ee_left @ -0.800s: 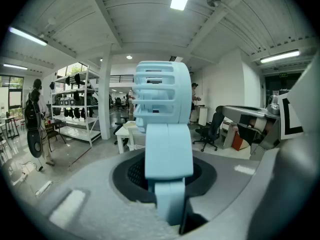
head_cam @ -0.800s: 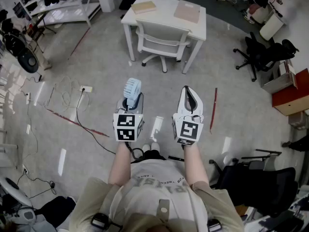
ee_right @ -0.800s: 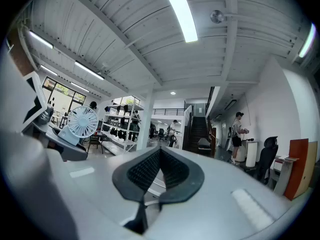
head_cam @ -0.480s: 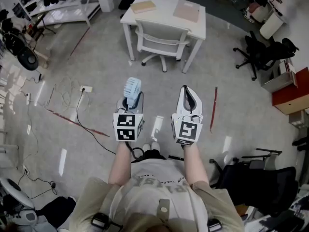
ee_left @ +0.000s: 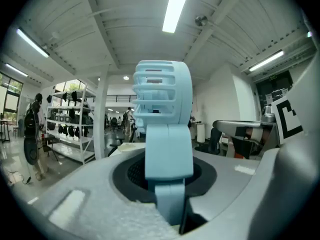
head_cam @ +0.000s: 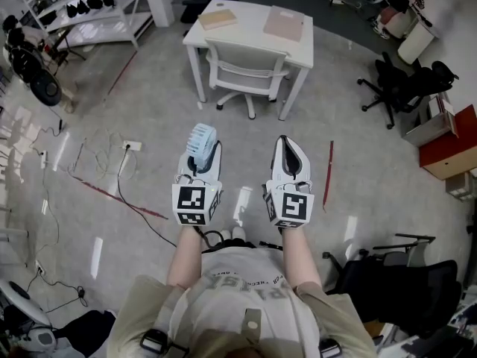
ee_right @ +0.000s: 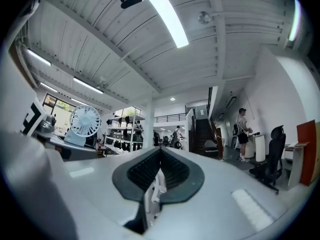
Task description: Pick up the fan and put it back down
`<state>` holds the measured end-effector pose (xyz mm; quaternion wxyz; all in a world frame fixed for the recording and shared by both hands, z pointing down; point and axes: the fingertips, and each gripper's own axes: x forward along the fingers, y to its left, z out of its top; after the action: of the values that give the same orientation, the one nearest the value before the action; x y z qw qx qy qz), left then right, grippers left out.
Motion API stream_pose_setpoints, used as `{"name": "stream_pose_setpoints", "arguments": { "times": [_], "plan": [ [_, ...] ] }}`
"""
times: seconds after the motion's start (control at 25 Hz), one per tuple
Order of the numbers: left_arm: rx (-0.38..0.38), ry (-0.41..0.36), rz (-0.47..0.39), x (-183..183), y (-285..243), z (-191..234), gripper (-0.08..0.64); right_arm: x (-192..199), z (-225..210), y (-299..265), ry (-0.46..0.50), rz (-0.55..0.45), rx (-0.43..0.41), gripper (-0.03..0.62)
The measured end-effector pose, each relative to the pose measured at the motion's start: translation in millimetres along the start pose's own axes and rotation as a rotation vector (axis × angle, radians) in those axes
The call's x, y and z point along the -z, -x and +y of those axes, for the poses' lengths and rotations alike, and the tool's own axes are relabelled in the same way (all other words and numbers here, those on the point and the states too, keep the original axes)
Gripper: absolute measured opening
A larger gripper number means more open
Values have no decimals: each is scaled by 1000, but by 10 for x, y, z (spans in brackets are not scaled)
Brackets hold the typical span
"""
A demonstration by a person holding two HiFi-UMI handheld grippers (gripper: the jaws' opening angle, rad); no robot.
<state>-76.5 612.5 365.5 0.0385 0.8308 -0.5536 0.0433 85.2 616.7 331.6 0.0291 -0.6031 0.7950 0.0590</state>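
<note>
Fan still clamped in L tongs; R tongs still shut.

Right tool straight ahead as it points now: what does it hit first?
Nothing close: the right tool aims over open floor toward the white desk; whether it clears the desktop is unclear.

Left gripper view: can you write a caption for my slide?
The left gripper holds a small light-blue fan between its jaws.
</note>
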Motion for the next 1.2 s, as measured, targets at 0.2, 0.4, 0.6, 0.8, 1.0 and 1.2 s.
{"name": "stream_pose_setpoints", "arguments": {
  "times": [0.2, 0.4, 0.6, 0.8, 1.0, 1.2],
  "plan": [
    [-23, -55, -109, -273, -50, -94, 92, -16, -40, -37, -29, -23, -70, 165],
    [-50, -55, -122, -313, -132, -33, 92, 17, -85, -134, -36, -22, -109, 263],
    [-74, -50, -106, -263, -212, 89, 92, 108, -93, -252, -24, -3, -115, 268],
    [-92, -49, -90, -217, -291, 226, 92, 207, -80, -377, -21, 19, -120, 272],
    [-86, -43, -77, -118, -443, 377, 94, 353, -96, -527, -24, 40, -105, 275],
    [-61, -45, -65, -98, -679, 567, 92, 440, -55, -783, -17, 55, -86, 275]
  ]
}}
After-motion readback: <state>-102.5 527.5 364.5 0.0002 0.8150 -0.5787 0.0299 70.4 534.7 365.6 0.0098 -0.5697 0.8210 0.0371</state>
